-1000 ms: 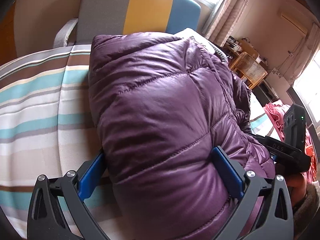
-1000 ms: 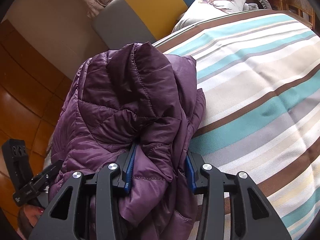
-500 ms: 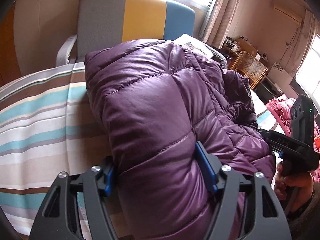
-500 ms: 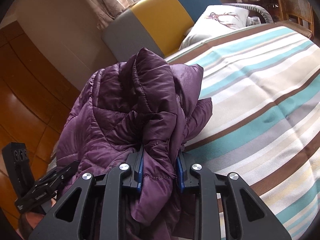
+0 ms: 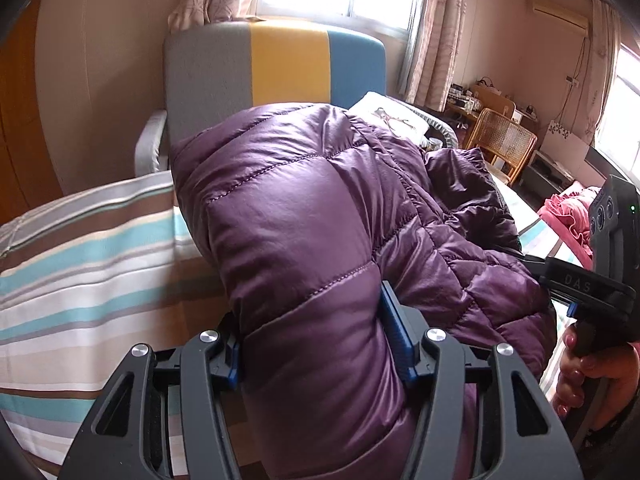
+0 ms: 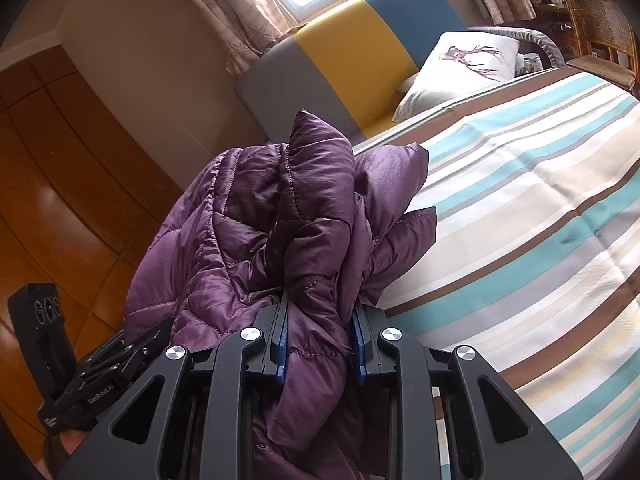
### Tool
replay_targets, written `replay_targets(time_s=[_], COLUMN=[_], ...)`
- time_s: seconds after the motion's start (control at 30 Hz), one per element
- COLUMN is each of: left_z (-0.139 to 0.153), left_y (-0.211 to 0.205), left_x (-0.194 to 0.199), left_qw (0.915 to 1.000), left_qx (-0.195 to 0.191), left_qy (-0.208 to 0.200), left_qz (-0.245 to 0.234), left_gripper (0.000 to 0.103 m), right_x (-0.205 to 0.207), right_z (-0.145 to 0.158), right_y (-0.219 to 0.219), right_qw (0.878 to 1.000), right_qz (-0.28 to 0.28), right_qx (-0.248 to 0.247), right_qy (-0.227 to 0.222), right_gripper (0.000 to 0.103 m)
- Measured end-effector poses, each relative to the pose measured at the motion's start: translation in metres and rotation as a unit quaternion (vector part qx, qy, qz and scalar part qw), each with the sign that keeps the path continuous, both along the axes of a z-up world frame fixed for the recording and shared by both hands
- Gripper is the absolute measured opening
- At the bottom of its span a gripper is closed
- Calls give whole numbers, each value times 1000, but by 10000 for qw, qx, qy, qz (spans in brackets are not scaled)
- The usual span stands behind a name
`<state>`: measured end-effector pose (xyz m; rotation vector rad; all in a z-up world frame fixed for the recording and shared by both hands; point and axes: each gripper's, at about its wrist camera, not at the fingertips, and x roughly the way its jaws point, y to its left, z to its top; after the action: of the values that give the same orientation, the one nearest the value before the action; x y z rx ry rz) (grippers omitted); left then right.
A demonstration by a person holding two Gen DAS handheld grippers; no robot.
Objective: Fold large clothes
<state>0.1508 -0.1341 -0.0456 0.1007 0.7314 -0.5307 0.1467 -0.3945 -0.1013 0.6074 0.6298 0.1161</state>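
A puffy purple quilted jacket [image 5: 300, 208] lies bunched on the striped bed cover [image 5: 80, 264], its near part lifted off the bed. My left gripper [image 5: 312, 332] has a thick fold of the jacket between its blue pads; its jaws are closing and the pads press into the fabric. In the right wrist view my right gripper [image 6: 319, 320] is shut on a narrower bunch of the same jacket [image 6: 248, 232], which stands up in crumpled folds above the fingers. A hand [image 5: 592, 368] holds the right tool at the right edge.
The striped bed cover [image 6: 520, 220] spreads wide to the right of the jacket. A grey, yellow and blue headboard [image 5: 280, 68] and a white pillow [image 6: 468, 64] are behind. A wicker chair [image 5: 504, 140] and pink cloth [image 5: 568, 212] are far right; wooden panels [image 6: 60, 160] stand left.
Both grippers' jaws narrowed onto the jacket folds and both rose, lifting the jacket's near edge. More of the headboard and window shows than before.
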Motion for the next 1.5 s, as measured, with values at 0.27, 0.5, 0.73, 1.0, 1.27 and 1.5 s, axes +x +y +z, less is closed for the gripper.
replay_targets(time_s=[0.27, 0.5, 0.73, 1.0, 1.27, 1.5], left_z=[21, 38, 43, 25, -24, -50], left_y=[41, 94, 154, 207, 230, 228], left_x=[-8, -9, 9, 49, 82, 84], left_qw=[9993, 9963, 9909, 9851, 9836, 9828], left_qx=[-200, -300, -361, -322, -253, -277], left_qy=[-197, -481, -619, -710, -385, -343], left_qz=[261, 643, 1138, 1532, 1745, 1795], left_gripper=[55, 55, 55, 55, 58, 71], right_x=[8, 33, 71, 116, 150, 156], right_z=[25, 42, 50, 34, 0, -29], right_y=[36, 76, 123, 174, 205, 202], right_qw=[9991, 9964, 9919, 9878, 9900, 9890], right_qz=[284, 662, 1089, 1424, 1285, 1180], right_qx=[41, -3, 19, 22, -523, -865], right_qy=[-308, -527, -650, -632, -244, 203], right_gripper=[24, 24, 24, 24, 24, 32])
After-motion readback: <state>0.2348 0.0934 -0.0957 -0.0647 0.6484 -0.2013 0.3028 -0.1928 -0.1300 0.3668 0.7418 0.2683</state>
